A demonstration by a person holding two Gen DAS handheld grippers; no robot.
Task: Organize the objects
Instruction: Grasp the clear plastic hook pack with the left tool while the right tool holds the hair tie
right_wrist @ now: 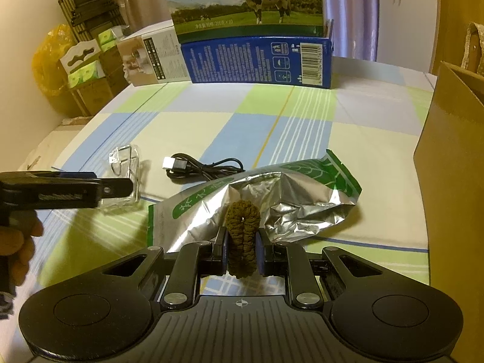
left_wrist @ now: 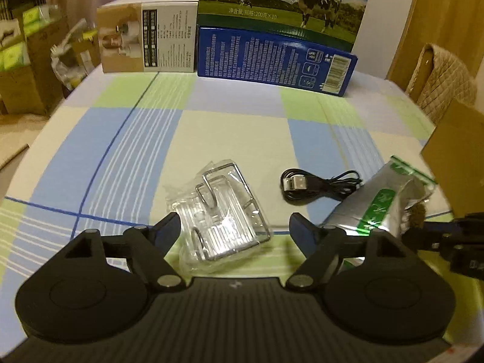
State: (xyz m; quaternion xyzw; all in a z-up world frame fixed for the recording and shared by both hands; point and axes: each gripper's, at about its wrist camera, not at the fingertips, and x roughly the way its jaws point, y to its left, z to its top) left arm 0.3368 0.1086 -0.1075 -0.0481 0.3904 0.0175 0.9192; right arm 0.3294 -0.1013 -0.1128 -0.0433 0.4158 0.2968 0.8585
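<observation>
Right gripper (right_wrist: 242, 249) jaws pinching a brown scrunchie (right_wrist: 243, 239), left gripper (left_wrist: 234, 227) jaws spread — "PURE MILK" carton (right_wrist: 246, 0) behind.

1. Wire rack in clear plastic wrap (left_wrist: 222, 211): flat on the checked cloth, leftmost.
2. Black USB cable (left_wrist: 317, 186): loosely coiled, plug pointing left, between the rack and pouch.
3. Silver-green foil pouch (right_wrist: 272, 193): crumpled, lying flat.
4. Brown fuzzy hair tie (right_wrist: 243, 236): pinched upright, squashed, over the pouch.

Crinkled glossy foil pouch (right_wrist: 272, 193), fuzzy knitted scrunchie (right_wrist: 243, 236), checked cloth tablecloth (left_wrist: 230, 133)
</observation>
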